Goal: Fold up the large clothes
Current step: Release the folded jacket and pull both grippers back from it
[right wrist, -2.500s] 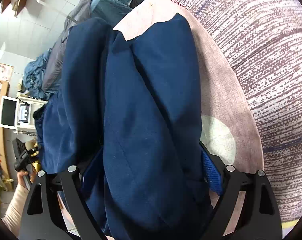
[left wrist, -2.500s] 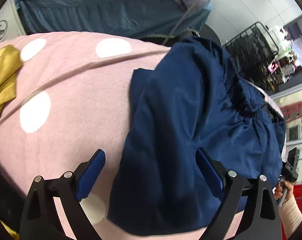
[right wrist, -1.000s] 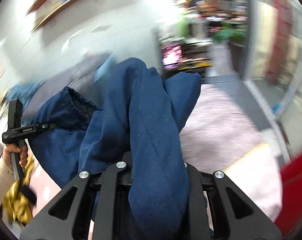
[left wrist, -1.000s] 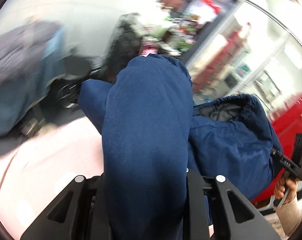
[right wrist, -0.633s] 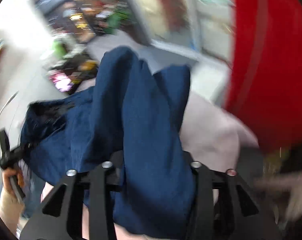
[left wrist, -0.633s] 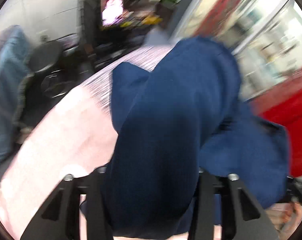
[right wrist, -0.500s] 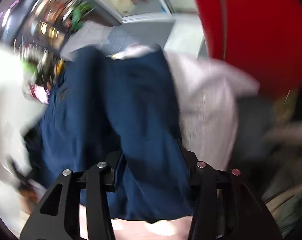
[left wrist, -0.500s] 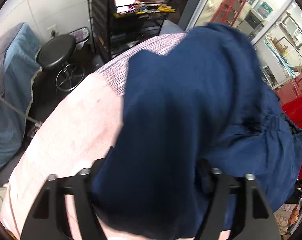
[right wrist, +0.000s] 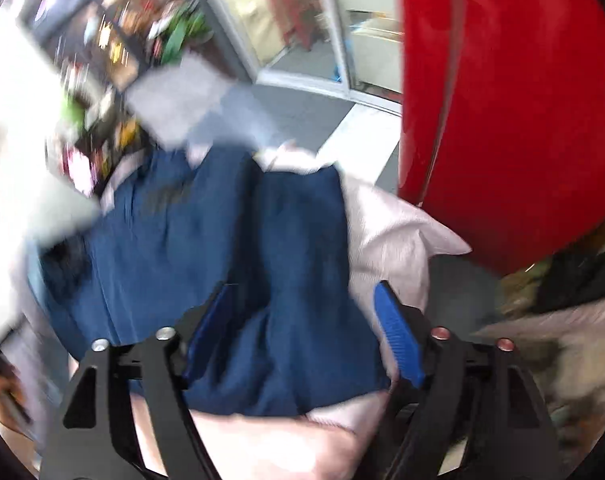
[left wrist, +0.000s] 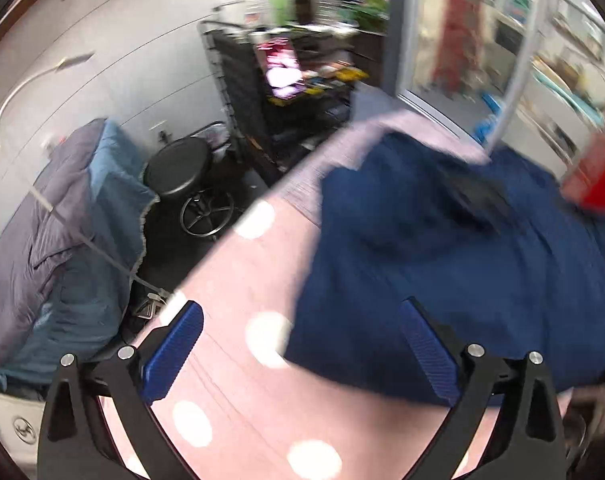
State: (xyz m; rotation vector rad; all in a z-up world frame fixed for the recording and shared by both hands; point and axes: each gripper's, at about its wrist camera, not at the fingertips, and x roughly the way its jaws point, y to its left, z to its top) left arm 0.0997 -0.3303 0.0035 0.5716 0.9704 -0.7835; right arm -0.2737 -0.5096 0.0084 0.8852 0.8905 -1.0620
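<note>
One navy garment (left wrist: pixel 442 248) lies doubled over on the pink polka-dot cover (left wrist: pixel 238 408), so a fold looks laid down; squaring edges and maybe one more fold seem left. Left gripper (left wrist: pixel 302 350) jaws opening wide, only the garment's near edge between the pads, nothing pinched; right gripper (right wrist: pixel 304 332) jaws opening too, cloth loose between them, pads off it. Count: one garment, two grippers, one black stool (left wrist: pixel 178 168), one bluish-grey cloth heap (left wrist: pixel 62 240), one red panel (right wrist: pixel 502 100).
</note>
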